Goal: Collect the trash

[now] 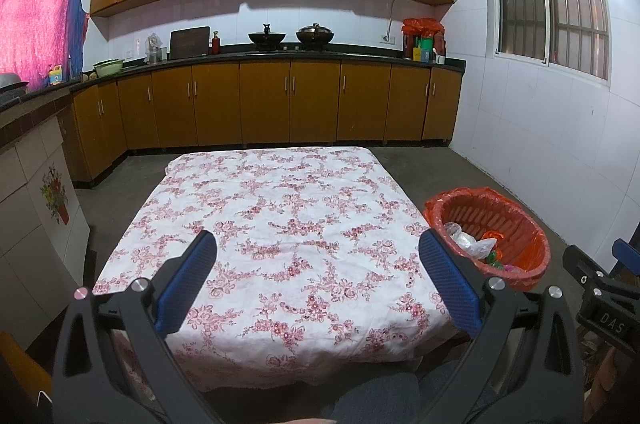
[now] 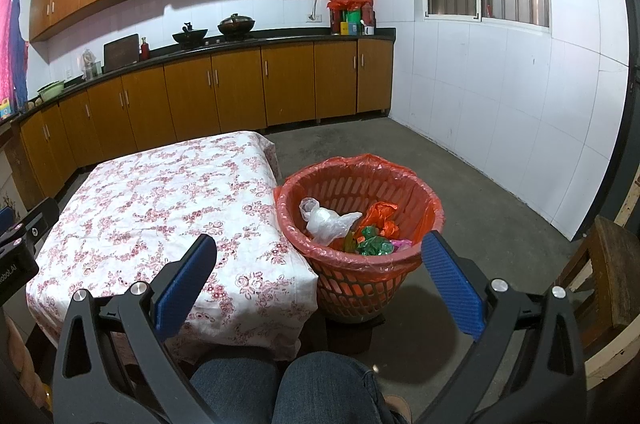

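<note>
From the left wrist view, the left claw (image 1: 318, 244) hangs above the near half of a low table (image 1: 280, 216) covered by a white cloth with a pink flower print. Its two blue-padded fingers (image 1: 188, 280) are spread wide, with nothing between them. To the right of the table, just beside its edge, stands a red slatted basket (image 1: 532, 236) lined with an orange-red bag. Inside it lie a crumpled clear plastic bag (image 1: 472, 240) and some green and pink scraps. Part of the right claw's black body (image 1: 600, 300) shows at the far right edge. A knee in blue jeans (image 1: 376, 400) sits at the bottom of the frame.

From the right wrist view, the right claw (image 2: 319, 244) hovers over the near rim of the basket (image 2: 360, 264), its fingers (image 2: 452, 280) likewise wide apart and empty. The basket touches or nearly touches the table's (image 2: 160, 207) right corner. In it rest the clear plastic bag (image 2: 328, 220), an orange bag (image 2: 380, 216), green wrappers (image 2: 374, 244) and a pink scrap (image 2: 402, 244). Two denim-clad knees (image 2: 280, 384) fill the bottom, and a wooden chair (image 2: 608, 264) stands at the right.
</note>
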